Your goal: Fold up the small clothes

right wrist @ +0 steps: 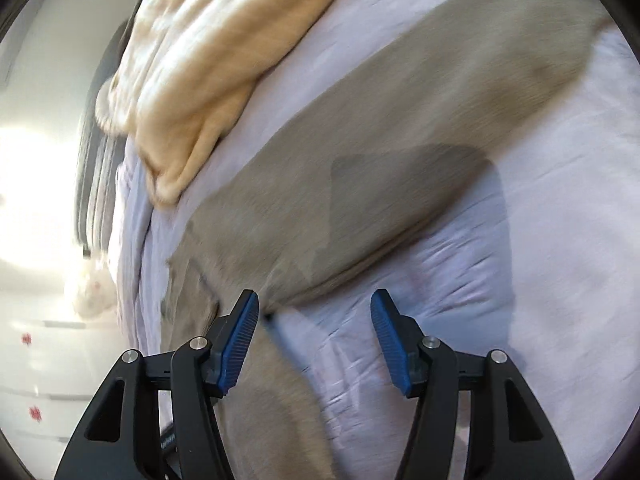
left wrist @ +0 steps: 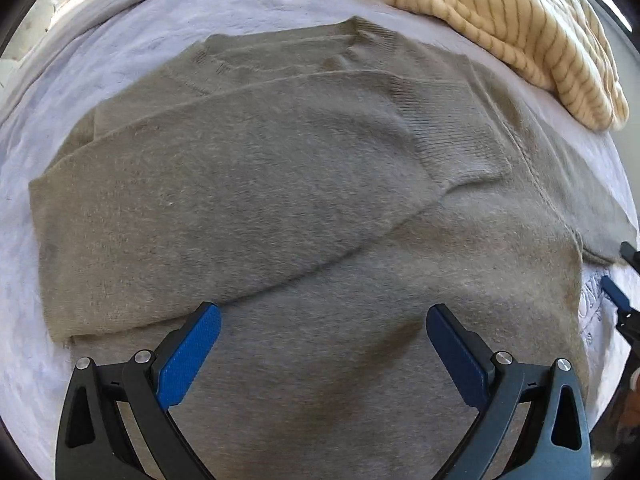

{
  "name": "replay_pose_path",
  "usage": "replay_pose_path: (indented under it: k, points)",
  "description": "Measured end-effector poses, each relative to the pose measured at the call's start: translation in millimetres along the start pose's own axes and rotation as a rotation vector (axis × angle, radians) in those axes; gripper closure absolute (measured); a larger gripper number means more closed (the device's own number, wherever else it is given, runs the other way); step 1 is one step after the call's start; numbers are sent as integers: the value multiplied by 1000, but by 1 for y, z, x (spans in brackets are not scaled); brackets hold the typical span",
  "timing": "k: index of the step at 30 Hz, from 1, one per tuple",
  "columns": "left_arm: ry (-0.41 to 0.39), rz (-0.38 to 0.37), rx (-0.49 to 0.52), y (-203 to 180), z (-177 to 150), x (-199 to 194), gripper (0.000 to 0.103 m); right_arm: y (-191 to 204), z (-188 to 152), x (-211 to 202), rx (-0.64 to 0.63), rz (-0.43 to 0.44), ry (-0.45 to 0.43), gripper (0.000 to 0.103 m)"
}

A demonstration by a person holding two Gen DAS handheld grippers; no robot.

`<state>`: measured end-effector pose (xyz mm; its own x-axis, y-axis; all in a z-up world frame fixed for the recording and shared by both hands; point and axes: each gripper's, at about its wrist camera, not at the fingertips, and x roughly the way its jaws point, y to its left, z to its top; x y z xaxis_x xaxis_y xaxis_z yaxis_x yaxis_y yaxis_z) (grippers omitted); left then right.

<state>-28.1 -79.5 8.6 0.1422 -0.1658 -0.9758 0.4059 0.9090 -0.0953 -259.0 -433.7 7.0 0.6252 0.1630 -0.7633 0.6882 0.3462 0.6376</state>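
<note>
A grey knit sweater [left wrist: 280,208] lies flat on a white bed sheet [left wrist: 120,32], with one sleeve folded across its chest. My left gripper [left wrist: 322,320] hovers over the sweater's lower body, pointing nearly straight down, open wide with nothing between its blue pads. In the right wrist view the other grey sleeve [right wrist: 400,140] stretches out diagonally over the sheet [right wrist: 560,240]. My right gripper [right wrist: 314,320] is open just above the near edge of that sleeve, and its pads press on nothing. This view is blurred by motion. The right gripper's fingertips [left wrist: 610,286] show at the right edge of the left wrist view.
A cream garment with thin stripes [left wrist: 520,32] is bunched at the far right of the bed, beyond the sweater's shoulder, and also appears as the cream garment [right wrist: 208,72]. The bed's edge [right wrist: 132,240] drops off at the left of the right wrist view, with a bright floor beyond.
</note>
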Motion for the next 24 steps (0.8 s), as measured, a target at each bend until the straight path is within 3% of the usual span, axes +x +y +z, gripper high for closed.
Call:
replay_pose_path:
  k: [7,14,24]
  points:
    - [-23,15,31,-40,0,-4,0,-58,40,-37,157,-5,-149,40]
    - [-31,20,61,-76,4,-8,0,-96,64,-39,309,81,-204,40]
    - [-13,44,35,-88,11,-5,0,-102,90,-23,378,204,-219,40]
